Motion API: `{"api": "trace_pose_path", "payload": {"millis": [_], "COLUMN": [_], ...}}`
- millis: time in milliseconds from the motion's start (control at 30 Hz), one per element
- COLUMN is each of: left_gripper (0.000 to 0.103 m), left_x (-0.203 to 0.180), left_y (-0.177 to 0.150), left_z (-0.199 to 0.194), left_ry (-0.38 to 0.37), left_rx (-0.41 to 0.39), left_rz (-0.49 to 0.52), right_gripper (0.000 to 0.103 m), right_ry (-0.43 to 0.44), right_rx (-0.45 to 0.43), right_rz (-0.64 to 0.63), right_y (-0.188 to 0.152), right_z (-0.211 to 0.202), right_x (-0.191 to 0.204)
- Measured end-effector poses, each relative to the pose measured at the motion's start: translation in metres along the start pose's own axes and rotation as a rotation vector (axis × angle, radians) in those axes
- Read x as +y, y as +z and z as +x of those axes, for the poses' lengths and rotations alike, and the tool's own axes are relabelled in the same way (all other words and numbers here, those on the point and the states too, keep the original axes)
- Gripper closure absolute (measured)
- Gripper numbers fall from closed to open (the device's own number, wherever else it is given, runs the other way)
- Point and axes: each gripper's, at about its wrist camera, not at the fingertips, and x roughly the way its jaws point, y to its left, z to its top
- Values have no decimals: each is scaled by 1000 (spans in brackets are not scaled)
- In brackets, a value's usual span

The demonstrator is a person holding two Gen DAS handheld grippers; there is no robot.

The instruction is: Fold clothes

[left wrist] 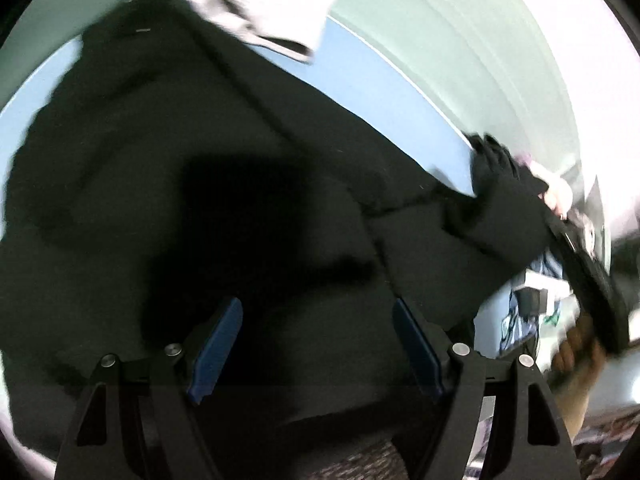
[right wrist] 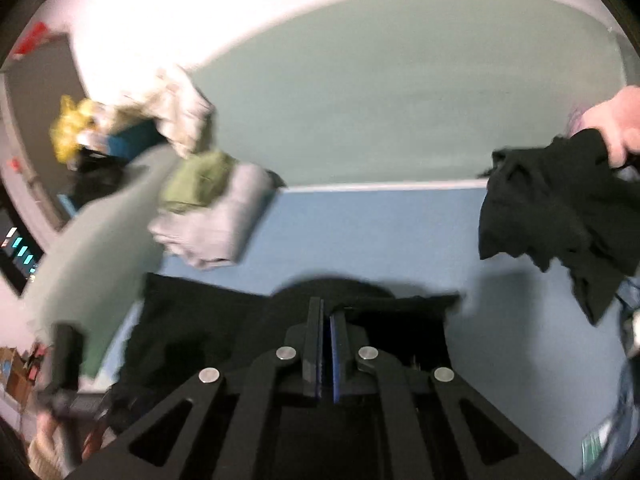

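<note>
While black garment (left wrist: 160, 200) covers table (left wrist: 384, 92) | left fingers (left wrist: 316, 344) apart, empty | right fingers (right wrist: 325, 344) closed.

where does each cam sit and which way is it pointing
Left wrist: sits behind the open left gripper, looking down along it at the black garment on the blue table; a hand shows at far right.
Right wrist: sits behind the right gripper, its jaws closed, looking across the table to the green wall; a hand gripping black cloth shows at right.
Shared: black garment, blue table, folded pile, green wall.
</note>
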Motion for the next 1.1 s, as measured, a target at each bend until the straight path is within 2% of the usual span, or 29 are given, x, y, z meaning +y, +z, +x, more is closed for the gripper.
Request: {"api": "trace_pose_path", "payload": {"millis": [133, 167, 233, 267, 300, 367, 400, 433, 500, 533, 567, 600, 700, 833, 900, 933, 1000, 1100], "left_gripper": [25, 25, 25, 25, 25, 25, 25, 25, 25, 25, 25, 25, 25, 25, 26, 26, 26, 26], "left_x": [27, 33, 43, 48, 44, 46, 46, 45, 43, 42, 41, 41, 50, 62, 66, 68, 69, 69], "left_y": [-6, -7, -6, -5, -1, 6, 11, 17, 30, 40, 49, 57, 80, 96, 102, 104, 113, 131], "left_z": [-12, -14, -13, -13, -7, -11, -13, -16, -20, -20, -19, -18, -13, -9, -7, -7, -5, 0], "left_ry": [-1, -1, -2, -6, -12, -25, -24, -22, -18, -13, -9, -3, -10, -69, -83, -88, -94, -92], "left_rx": [-19, -18, -12, -9, -8, -22, -34, -47, -70, -84, -97, -107, -128, -141, -140, -138, -137, -139], "left_rz": [-52, -62, -85, -93, -96, -85, -77, -68, -53, -52, -51, -56, -110, -164, -165, -163, -145, -139], "right_gripper": [101, 100, 94, 73, 57, 57, 57, 56, 33, 27, 24, 24, 29, 33, 36, 37, 77, 90], "right_ry": [147, 185, 217, 197, 162, 97, 105, 150, 274, 312, 298, 236, 67, -29, -28, -13, -4, -39], "right_rx": [1, 37, 215, 296, 371, 431, 398, 344, 214, 151, 102, 89, 153, 298, 381, 382, 340, 295], "right_rz": [-19, -22, -20, -12, 0, 44, 95, 149, 232, 247, 248, 236, 143, 154, 162, 148, 80, -52], "right_y": [-55, -75, -124, -143, -160, -173, -167, -155, -126, -109, -90, -72, -31, -9, -8, -7, 1, 13], "right_z": [-63, -72, -59, -52, -46, -46, -52, -61, -76, -78, -74, -61, 7, 104, 140, 146, 145, 141], "right_x": [29, 37, 50, 51, 47, 31, 19, 6, -17, -26, -35, -40, -49, -66, -68, -64, -53, -39]}}
